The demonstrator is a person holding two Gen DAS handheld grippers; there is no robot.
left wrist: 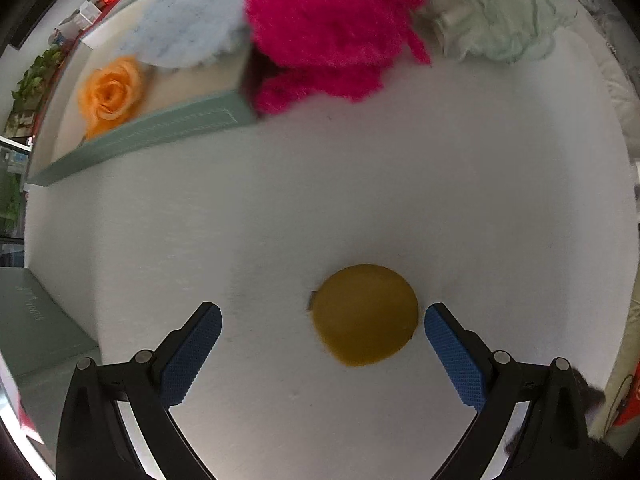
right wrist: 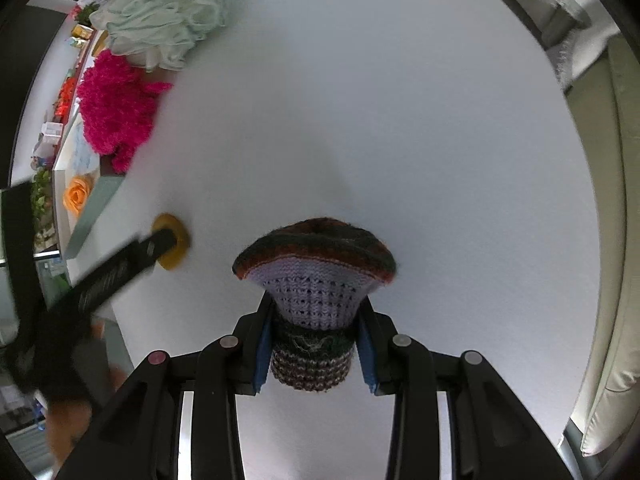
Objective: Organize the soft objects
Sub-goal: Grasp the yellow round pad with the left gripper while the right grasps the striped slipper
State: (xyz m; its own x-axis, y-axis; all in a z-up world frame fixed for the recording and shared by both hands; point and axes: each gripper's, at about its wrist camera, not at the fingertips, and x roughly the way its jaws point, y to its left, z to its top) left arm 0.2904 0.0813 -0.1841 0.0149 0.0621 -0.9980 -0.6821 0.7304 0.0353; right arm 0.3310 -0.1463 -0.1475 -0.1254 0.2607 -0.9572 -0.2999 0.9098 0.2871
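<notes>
The right hand-held gripper (right wrist: 316, 354) is pinching the soft, light knitted piece (right wrist: 316, 276) above the counter (right wrist: 400, 120), while the left hand-held gripper (left wrist: 322, 344) (jaws wide, nothing held) is straddling the squashy yellow pad (left wrist: 365, 315).

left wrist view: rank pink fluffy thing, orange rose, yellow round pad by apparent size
1. pink fluffy thing, clearly largest, partly cut off at the top edge.
2. yellow round pad, though it sits nearest the camera.
3. orange rose, smallest but farther away, so real order against the pad is unsure.

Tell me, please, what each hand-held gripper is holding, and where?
Right hand-held gripper clamps the knitted piece at its narrow striped end. Left hand-held gripper holds nothing.
</notes>
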